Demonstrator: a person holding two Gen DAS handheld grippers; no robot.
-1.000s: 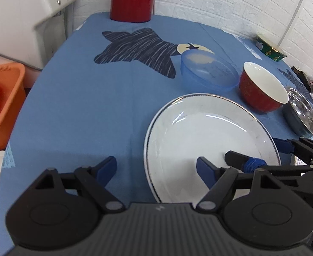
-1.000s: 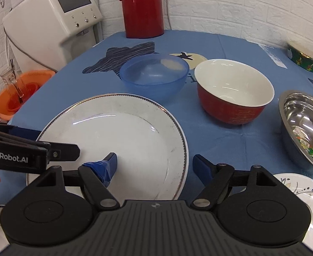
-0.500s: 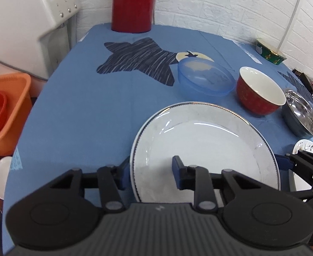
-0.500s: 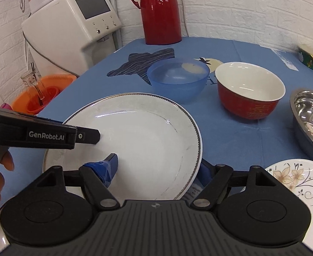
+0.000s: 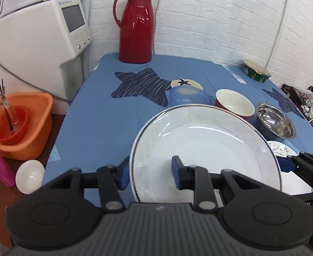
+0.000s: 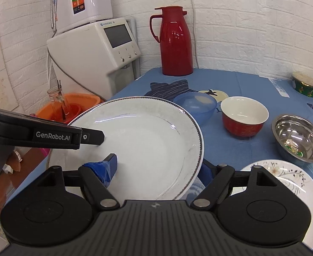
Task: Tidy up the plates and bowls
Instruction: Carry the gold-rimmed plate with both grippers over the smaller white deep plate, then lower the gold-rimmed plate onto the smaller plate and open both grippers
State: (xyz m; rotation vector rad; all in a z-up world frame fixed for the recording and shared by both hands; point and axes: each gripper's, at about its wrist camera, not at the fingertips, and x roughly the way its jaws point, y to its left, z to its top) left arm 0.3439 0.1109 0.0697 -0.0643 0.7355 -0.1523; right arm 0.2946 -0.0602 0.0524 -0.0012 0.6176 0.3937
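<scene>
The sorting looks only begun, since the blue bowl [image 6: 196,106], red bowl [image 6: 245,116], steel bowl [image 6: 299,140] and flowered plate [image 6: 295,183] lie apart on the table, while the left gripper [image 5: 149,173] and right gripper [image 6: 156,168], each closed on an opposite rim, hold the large white plate [image 6: 139,147] level above the blue cloth.

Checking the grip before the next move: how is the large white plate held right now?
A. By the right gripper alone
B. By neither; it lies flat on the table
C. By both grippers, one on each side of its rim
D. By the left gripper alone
C: the left gripper and right gripper each clamp opposite rim edges of the large white plate, raised and tilted above the blue tablecloth.
</scene>
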